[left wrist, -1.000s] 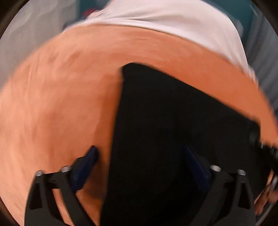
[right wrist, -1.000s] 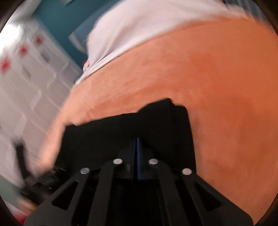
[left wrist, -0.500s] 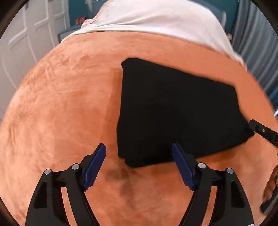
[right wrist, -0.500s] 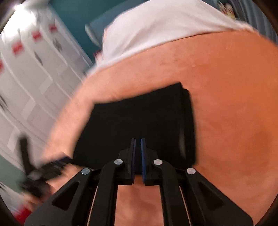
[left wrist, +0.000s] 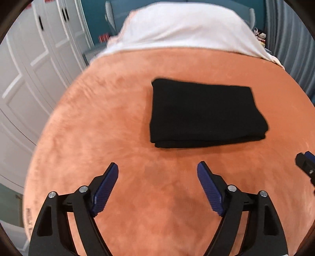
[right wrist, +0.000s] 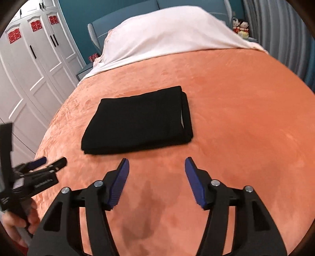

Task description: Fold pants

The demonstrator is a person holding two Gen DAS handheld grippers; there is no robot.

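The black pants [left wrist: 204,112] lie folded into a flat rectangle on the orange blanket [left wrist: 98,122]. They also show in the right wrist view [right wrist: 139,121], with stacked layers visible at the right edge. My left gripper [left wrist: 157,169] is open and empty, hovering above the blanket in front of the pants. My right gripper [right wrist: 157,164] is open and empty, also in front of the pants. The left gripper shows at the left edge of the right wrist view [right wrist: 45,165]. The right gripper's tip shows at the right edge of the left wrist view [left wrist: 305,161].
A white sheet [right wrist: 167,35] covers the head of the bed beyond the blanket [right wrist: 236,118]. White wardrobe doors [right wrist: 29,65] stand on the left. Grey curtains [left wrist: 291,39] hang on the right. A teal headboard [right wrist: 177,4] is at the back.
Both grippers have pulled back from the pants toward the near side. The right gripper was shut over the pants and has opened. The pants lie free and folded.
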